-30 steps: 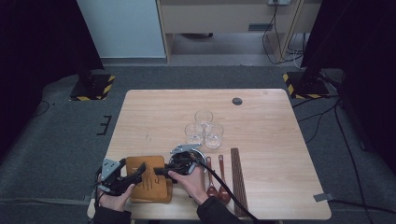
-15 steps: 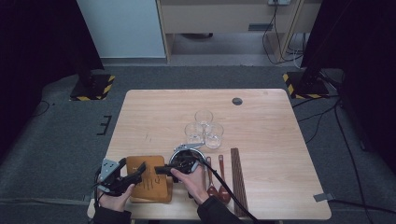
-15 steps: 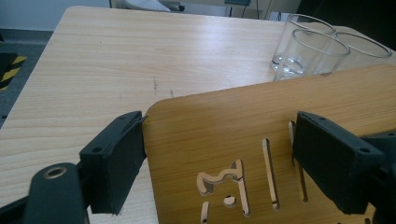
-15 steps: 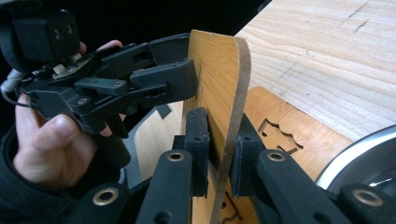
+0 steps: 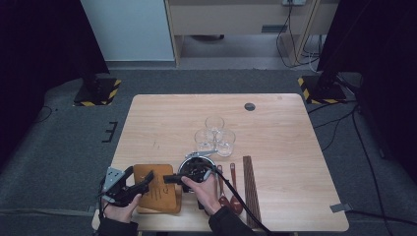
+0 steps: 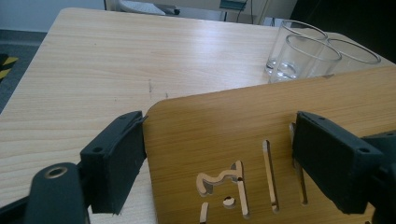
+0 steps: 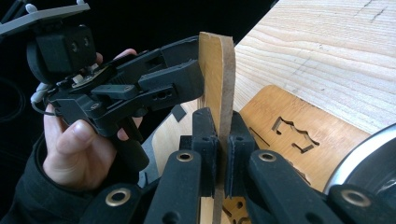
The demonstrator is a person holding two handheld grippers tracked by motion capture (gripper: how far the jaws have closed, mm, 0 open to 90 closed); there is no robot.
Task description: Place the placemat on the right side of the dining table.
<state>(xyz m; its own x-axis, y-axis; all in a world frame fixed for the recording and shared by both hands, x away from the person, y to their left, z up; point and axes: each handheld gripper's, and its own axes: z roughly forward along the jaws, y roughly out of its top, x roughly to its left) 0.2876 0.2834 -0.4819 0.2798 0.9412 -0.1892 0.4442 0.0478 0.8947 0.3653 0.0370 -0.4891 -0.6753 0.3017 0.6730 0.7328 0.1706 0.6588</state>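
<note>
At the tabletop's [image 5: 162, 113] near left corner: thin wooden board [image 5: 156, 189] with rounded corners and cut-out slots, raised off an identical board [image 7: 299, 126] lying flat. Left claw [image 5: 139, 183] clamped across its width, right claw [image 7: 223, 140] just closing, pinching its edge. Beyond, three clear round glasses [image 5: 215, 136]; pale woodgrain underneath.

Even overhead light, pale rectangular wooden table [image 5: 275, 132] bright against near-black surrounds, soft glare across its far end in left gripper view, three clear glass tumblers [image 6: 308, 56] sharp, near black jaws slightly soft, short faint shadows
</note>
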